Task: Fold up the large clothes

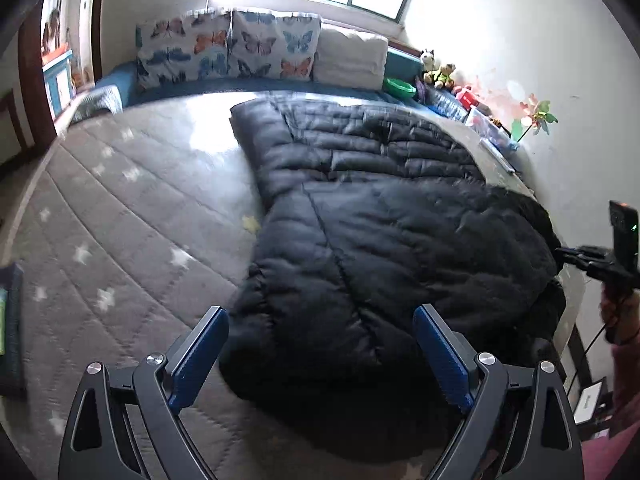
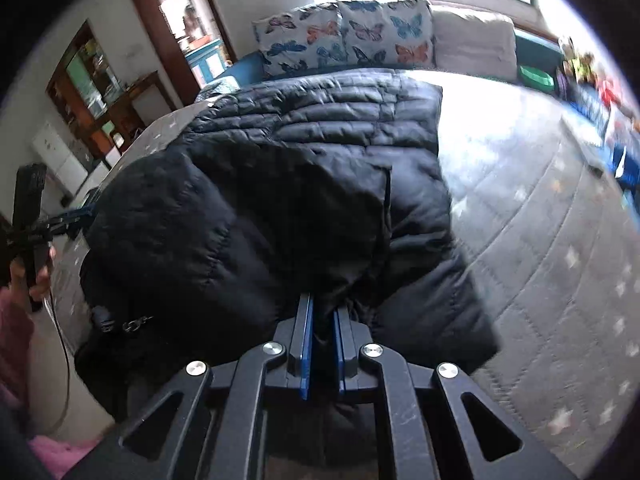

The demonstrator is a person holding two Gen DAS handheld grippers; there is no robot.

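Observation:
A large black quilted puffer jacket (image 1: 380,216) lies spread on the bed, its near part folded over into a thick hump (image 2: 240,208). In the left wrist view my left gripper (image 1: 320,312) is open, its blue pads (image 1: 200,356) wide apart on either side of the jacket's near edge and not pressing on it. In the right wrist view my right gripper (image 2: 323,304) is shut on a pinch of the jacket's black fabric at its near edge. The right gripper (image 1: 562,252) also shows at the jacket's right side, and the left gripper (image 2: 86,212) at its left side.
The bed has a grey quilted cover with white stars (image 1: 132,220). Butterfly pillows (image 1: 228,48) and a cream cushion (image 1: 352,56) line the far end under a window. Toys and a green bowl (image 1: 400,87) sit along the right wall. A doorway (image 2: 188,24) opens at the far left.

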